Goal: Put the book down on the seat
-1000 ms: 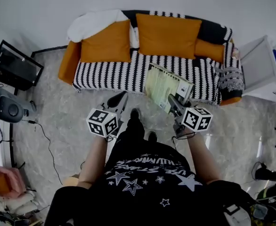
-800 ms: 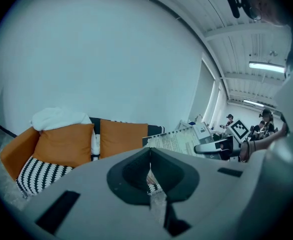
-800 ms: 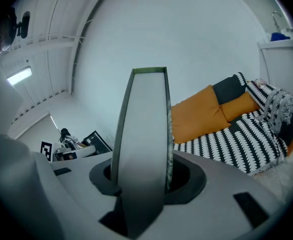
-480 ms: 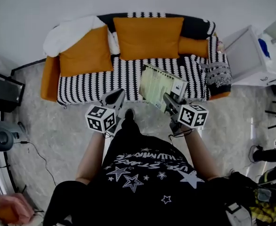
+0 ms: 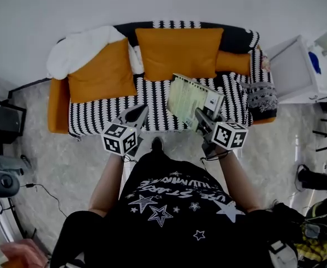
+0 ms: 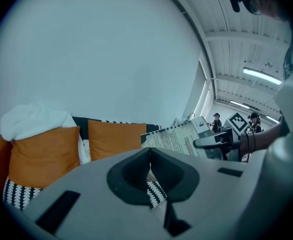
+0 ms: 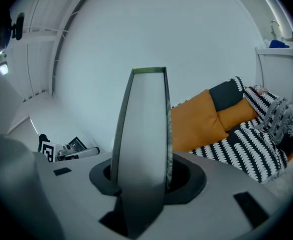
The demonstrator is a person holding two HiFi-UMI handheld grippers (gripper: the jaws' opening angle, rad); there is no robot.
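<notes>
- right gripper [image 5: 200, 118]: jaws clamped on the lower edge of a pale green soft-cover book [image 5: 190, 95] w/ a ring-bound edge; the book stands tilted, up in the air.
- book hangs over the right half of the black-and-white zigzag fabric sofa seat [image 5: 119, 109], in front of the big orange square cushion [image 5: 177, 52]; not lying on the seat.
- left gripper [image 5: 136, 111]: jaws pressed together, nothing btwn them, near the seat's front edge, apart from the book.
- 2nd orange cushion [image 5: 99, 71] & a white blanket [image 5: 77, 48] sit at the sofa end on the person's left.
</notes>
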